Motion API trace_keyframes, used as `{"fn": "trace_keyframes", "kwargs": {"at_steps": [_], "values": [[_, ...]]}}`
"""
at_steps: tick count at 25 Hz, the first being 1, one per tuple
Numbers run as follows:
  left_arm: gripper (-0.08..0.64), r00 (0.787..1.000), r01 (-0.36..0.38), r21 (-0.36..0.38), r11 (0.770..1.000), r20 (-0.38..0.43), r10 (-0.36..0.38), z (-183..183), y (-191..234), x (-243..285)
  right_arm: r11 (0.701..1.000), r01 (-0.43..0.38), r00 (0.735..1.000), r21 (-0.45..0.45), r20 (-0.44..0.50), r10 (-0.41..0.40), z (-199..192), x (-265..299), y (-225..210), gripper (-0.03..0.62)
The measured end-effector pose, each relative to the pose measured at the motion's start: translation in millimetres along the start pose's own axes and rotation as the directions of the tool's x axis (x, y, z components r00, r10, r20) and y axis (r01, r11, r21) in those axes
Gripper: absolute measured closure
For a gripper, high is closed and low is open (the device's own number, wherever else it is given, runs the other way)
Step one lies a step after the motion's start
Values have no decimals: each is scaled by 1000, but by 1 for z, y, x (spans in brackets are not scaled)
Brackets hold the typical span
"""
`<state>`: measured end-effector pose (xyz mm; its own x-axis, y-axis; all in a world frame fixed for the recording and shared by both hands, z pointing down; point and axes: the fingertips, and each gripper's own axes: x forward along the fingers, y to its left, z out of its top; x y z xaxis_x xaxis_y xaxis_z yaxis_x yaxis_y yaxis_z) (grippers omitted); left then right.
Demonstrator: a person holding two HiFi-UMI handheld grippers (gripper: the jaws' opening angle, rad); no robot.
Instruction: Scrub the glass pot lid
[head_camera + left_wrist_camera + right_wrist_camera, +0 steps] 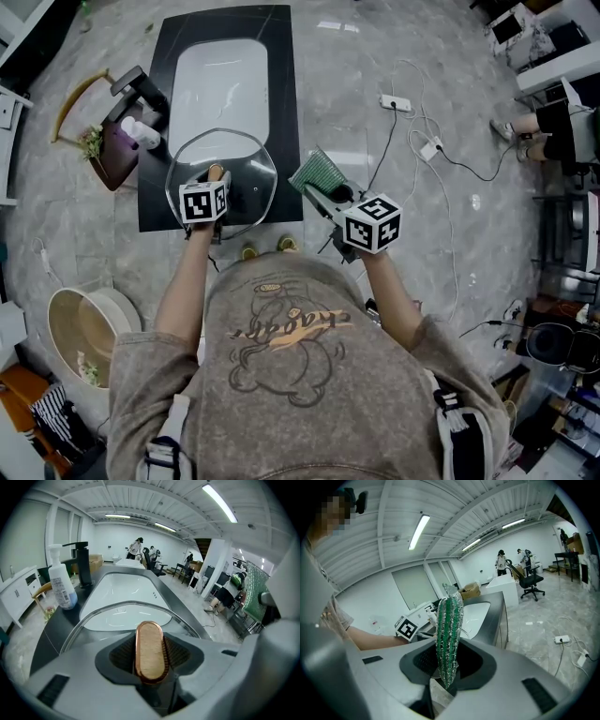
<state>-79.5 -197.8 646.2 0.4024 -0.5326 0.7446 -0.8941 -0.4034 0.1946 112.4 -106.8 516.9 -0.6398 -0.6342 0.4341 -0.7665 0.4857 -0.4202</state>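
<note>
A person in a grey printed sweatshirt [281,375] faces a black counter [281,141]. The left gripper [212,184] is clenched on the copper-coloured oval knob [150,649] of a round glass pot lid [246,178] by the white basin [220,84]. The right gripper [323,187] pinches a green mesh sponge [317,171]. Hard scrubbing could twist the lid out of that single-knob hold.

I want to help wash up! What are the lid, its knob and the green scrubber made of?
The lid looks like clear glass with a shiny metal rim; the sink shows through it. The knob has a matte tan face, maybe wood, with a glossy copper-coloured edge. The scrubber seems to be green sponge wrapped in glittery silver mesh.
</note>
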Motion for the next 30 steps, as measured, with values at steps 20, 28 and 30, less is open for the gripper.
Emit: {"fn": "trace_keyframes", "kwargs": {"at_steps": [20, 28, 30], "values": [[376, 974, -9, 73, 997, 225, -7, 76, -2, -74, 999, -32, 999, -28, -12, 32, 5, 5, 9, 499], [377, 931, 1, 37, 999, 365, -15, 86, -11, -147, 996, -55, 998, -66, -14, 55, 13, 20, 25, 499], [381, 916, 12, 26, 1000, 400, -22, 85, -15, -162, 995, -51, 999, -80, -5, 51, 16, 23, 30, 499]]}}
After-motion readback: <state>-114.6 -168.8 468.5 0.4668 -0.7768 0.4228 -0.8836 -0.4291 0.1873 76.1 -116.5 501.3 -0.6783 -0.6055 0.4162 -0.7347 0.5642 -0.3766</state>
